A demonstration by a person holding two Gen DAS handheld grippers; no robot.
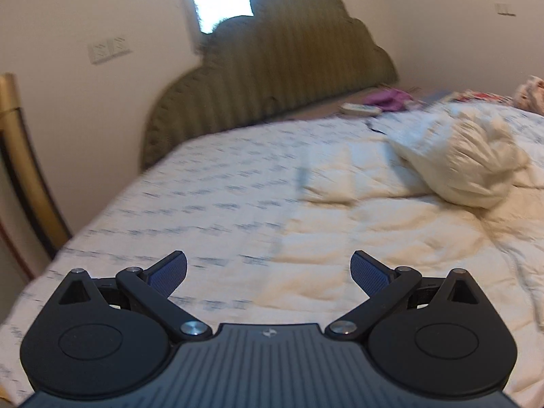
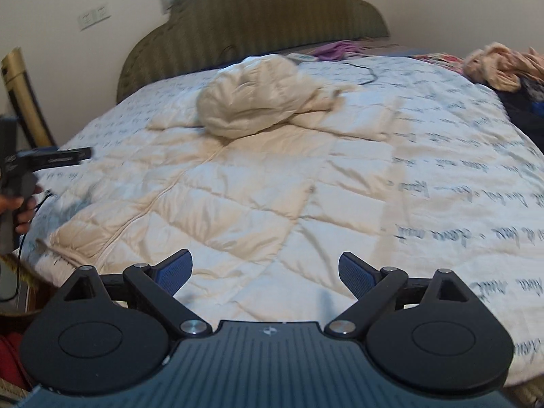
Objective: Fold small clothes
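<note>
While both of your grippers are wide open and hold nothing, the cream quilted puffer jacket (image 2: 217,190) lies flat on the bed, its long axis running away towards the hood. Your right gripper (image 2: 265,272) is directly over its hem; your left gripper (image 1: 268,272) is beside its left edge.

The jacket (image 2: 217,183) is cream, quilted in diamonds. The bedspread (image 2: 459,170) is white with lines of blue-grey script. The headboard (image 1: 272,78) is olive green with vertical ribbing. Both grippers have blue pads (image 2: 173,272) on black arms. Purple cloth (image 1: 391,97) lies by the headboard; peach fabric (image 2: 499,66) sits at the bed's edge.
</note>
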